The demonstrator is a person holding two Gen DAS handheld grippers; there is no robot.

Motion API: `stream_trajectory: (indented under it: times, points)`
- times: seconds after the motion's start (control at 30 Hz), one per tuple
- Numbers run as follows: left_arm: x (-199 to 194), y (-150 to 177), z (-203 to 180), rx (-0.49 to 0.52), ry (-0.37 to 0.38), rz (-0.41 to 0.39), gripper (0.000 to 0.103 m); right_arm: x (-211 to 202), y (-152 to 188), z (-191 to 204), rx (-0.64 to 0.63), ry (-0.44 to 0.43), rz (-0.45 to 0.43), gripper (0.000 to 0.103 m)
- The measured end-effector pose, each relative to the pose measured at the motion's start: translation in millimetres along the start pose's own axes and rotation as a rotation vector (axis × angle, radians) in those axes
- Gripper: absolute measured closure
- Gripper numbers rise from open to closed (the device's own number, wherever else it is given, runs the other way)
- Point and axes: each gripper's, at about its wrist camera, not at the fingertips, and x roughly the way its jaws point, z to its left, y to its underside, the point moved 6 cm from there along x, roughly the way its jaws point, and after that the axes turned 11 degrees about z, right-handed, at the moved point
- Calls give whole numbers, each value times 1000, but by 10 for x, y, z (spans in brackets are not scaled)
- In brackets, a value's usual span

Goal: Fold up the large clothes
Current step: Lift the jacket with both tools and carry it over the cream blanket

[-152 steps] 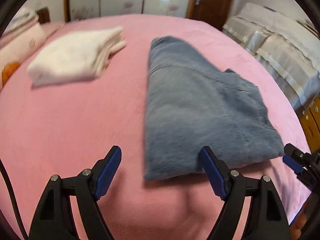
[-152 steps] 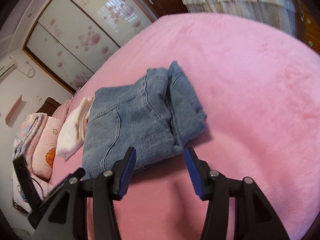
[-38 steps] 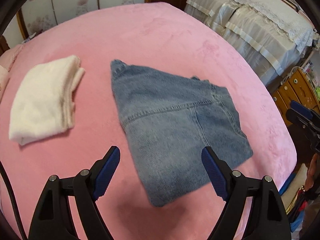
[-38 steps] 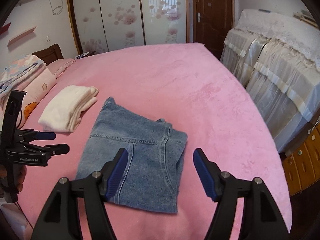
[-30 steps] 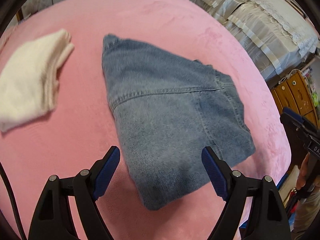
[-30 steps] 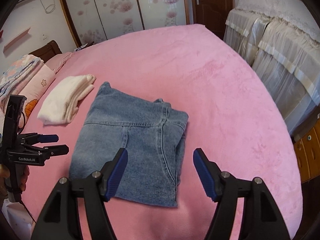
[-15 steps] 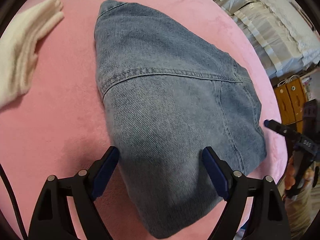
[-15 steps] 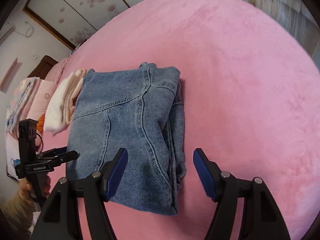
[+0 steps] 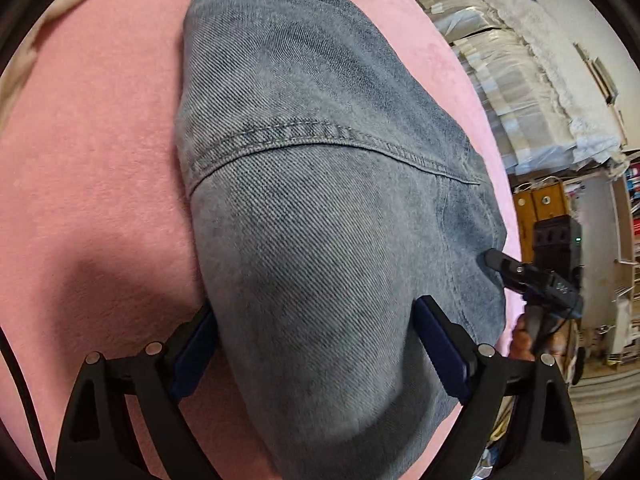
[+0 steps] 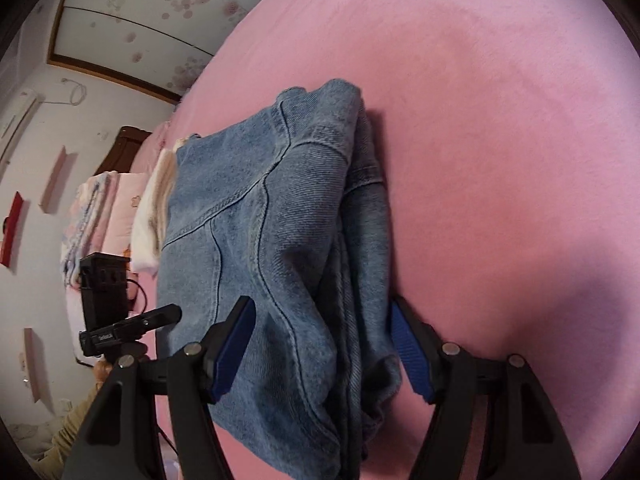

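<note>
Folded blue jeans (image 9: 320,220) lie on the pink bed (image 9: 80,160). My left gripper (image 9: 316,356) is open, low over the near end of the jeans, one finger at each side of the denim. The jeans also show in the right wrist view (image 10: 272,240), with stacked layers along their right edge. My right gripper (image 10: 324,348) is open and straddles that layered right side. The right gripper shows at the jeans' right edge in the left wrist view (image 9: 528,276). The left gripper shows at left in the right wrist view (image 10: 120,324).
A folded cream garment (image 10: 154,208) lies beyond the jeans. Pillows and bedding (image 10: 92,216) sit at the headboard. A draped piece of furniture (image 9: 532,80) and a wooden cabinet (image 9: 540,204) stand past the bed edge. Wardrobe doors (image 10: 152,12) are behind the bed.
Both grippers have dropped from high above the bed down onto the jeans over the last second. The jeans have not moved. Both grippers stay open.
</note>
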Motion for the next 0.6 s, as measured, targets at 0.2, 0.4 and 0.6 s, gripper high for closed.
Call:
stream_trajectory:
  times: [0.2, 0.4, 0.6]
  points:
    - [155, -76, -69, 12, 13, -13, 1, 229, -134, 113, -61, -47, -19, 42]
    - [203, -117, -109, -25, -22, -25, 6, 317, -199, 185, -94, 5, -33, 59]
    - [94, -106, -229, -30, -124, -58, 33, 245, -156, 367, -112, 69, -66, 74]
